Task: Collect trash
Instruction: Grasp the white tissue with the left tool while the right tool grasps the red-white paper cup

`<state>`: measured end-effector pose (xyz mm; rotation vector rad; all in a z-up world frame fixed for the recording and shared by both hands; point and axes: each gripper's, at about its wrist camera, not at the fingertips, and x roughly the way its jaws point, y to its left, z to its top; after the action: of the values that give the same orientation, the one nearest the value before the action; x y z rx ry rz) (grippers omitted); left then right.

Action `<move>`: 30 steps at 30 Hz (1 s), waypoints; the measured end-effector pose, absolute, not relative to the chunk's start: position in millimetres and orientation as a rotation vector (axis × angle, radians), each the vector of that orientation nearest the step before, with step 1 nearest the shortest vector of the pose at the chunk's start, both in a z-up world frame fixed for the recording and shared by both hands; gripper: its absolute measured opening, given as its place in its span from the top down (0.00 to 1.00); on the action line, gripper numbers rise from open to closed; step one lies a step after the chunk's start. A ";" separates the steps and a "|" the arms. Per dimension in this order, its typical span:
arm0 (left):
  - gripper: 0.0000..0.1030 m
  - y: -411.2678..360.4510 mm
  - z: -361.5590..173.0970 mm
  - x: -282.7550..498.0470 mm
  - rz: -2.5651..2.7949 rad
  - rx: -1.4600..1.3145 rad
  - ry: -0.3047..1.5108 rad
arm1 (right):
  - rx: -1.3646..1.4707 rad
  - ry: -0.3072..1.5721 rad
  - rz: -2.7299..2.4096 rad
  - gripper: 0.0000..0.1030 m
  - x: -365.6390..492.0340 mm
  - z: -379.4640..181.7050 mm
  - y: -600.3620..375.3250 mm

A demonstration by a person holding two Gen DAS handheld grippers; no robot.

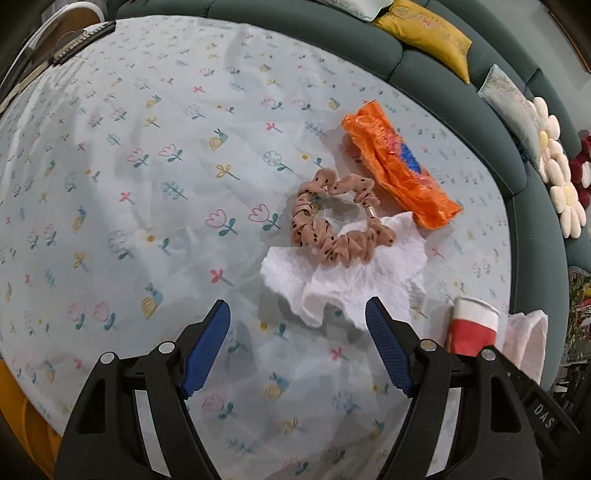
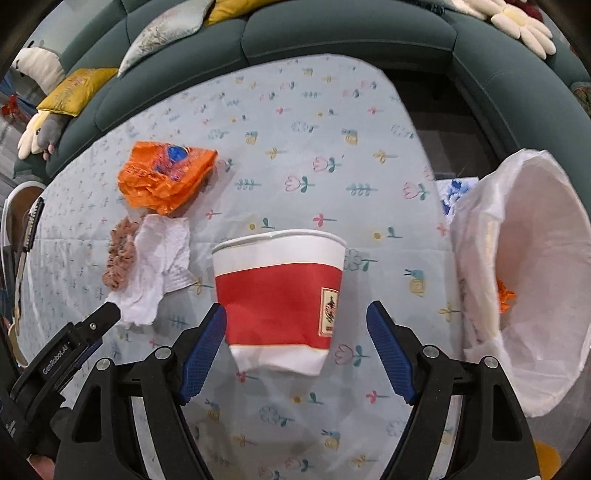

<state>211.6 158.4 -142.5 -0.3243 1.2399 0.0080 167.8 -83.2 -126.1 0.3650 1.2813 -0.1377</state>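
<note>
A red and white paper cup (image 2: 279,295) stands on the flowered tablecloth between the open fingers of my right gripper (image 2: 297,317); it also shows in the left wrist view (image 1: 472,325). A crumpled white tissue (image 1: 343,284) lies just ahead of my open, empty left gripper (image 1: 298,314), with a pink dotted scrunchie (image 1: 332,221) on its far edge. An orange plastic wrapper (image 1: 399,166) lies beyond. In the right wrist view the tissue (image 2: 159,266), scrunchie (image 2: 120,258) and wrapper (image 2: 166,177) lie to the left, and the left gripper's fingertip (image 2: 109,310) touches the tissue's edge.
A white-lined trash bin (image 2: 532,280) stands at the table's right edge, with an orange scrap inside. A green sofa (image 2: 332,33) with cushions curves around the table's far side. A black comb-like object (image 1: 85,37) lies at the far left edge.
</note>
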 end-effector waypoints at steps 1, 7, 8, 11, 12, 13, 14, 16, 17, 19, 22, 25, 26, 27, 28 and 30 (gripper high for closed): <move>0.30 157.5 -145.7 214.4 0.010 -0.322 1.244 | 0.370 1.290 -0.136 0.28 169.5 -130.6 -82.7; 0.30 148.1 -156.4 223.7 0.002 -0.298 1.246 | 0.396 1.323 -0.132 0.28 172.3 -151.9 -80.2; 0.31 145.5 -156.3 224.0 -0.001 -0.284 1.237 | 0.404 1.325 -0.131 0.28 172.1 -153.9 -80.8; 0.38 138.3 -156.1 225.3 -0.015 -0.254 1.230 | 0.410 1.315 -0.132 0.28 170.3 -156.6 -79.4; 0.40 134.8 -155.9 225.4 -0.024 -0.242 1.229 | 0.407 1.312 -0.129 0.29 170.1 -157.0 -78.8; 0.45 130.5 -156.0 225.0 -0.033 -0.226 1.230 | 0.407 1.307 -0.123 0.34 170.2 -156.4 -78.4; 0.52 124.8 -155.3 224.5 -0.044 -0.213 1.231 | 0.412 1.302 -0.110 0.42 170.2 -155.1 -78.2; 0.64 118.3 -155.1 223.6 -0.063 -0.203 1.238 | 0.428 1.301 -0.085 0.55 170.0 -152.9 -77.9; 0.73 115.5 -154.9 222.2 -0.075 -0.201 1.243 | 0.432 1.300 -0.074 0.64 170.1 -151.3 -77.2; 0.85 109.8 -154.5 219.3 -0.101 -0.207 1.260 | 0.416 1.299 -0.070 0.75 169.0 -147.3 -75.1; 0.92 102.8 -149.6 211.1 -0.120 -0.201 1.251 | 0.395 1.276 -0.060 0.75 163.0 -137.5 -73.7; 0.93 94.3 -138.4 202.3 -0.146 -0.187 1.232 | 0.382 1.247 -0.053 0.75 153.6 -124.8 -75.6; 0.94 91.0 -133.7 199.5 -0.154 -0.184 1.224 | 0.380 1.233 -0.052 0.75 149.5 -118.7 -77.1; 0.94 88.3 -129.4 197.3 -0.161 -0.184 1.218 | 0.381 1.222 -0.053 0.75 146.2 -113.5 -79.0; 0.94 88.0 -125.8 189.8 -0.168 -0.185 1.213 | 0.382 1.213 -0.053 0.75 143.3 -109.2 -81.1; 0.94 81.8 -115.4 182.3 -0.186 -0.180 1.197 | 0.385 1.191 -0.056 0.75 138.9 -99.9 -86.1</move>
<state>182.3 81.8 -115.4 -0.1797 1.1974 -0.1863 138.9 -86.1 -99.9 0.3849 1.1909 -0.0560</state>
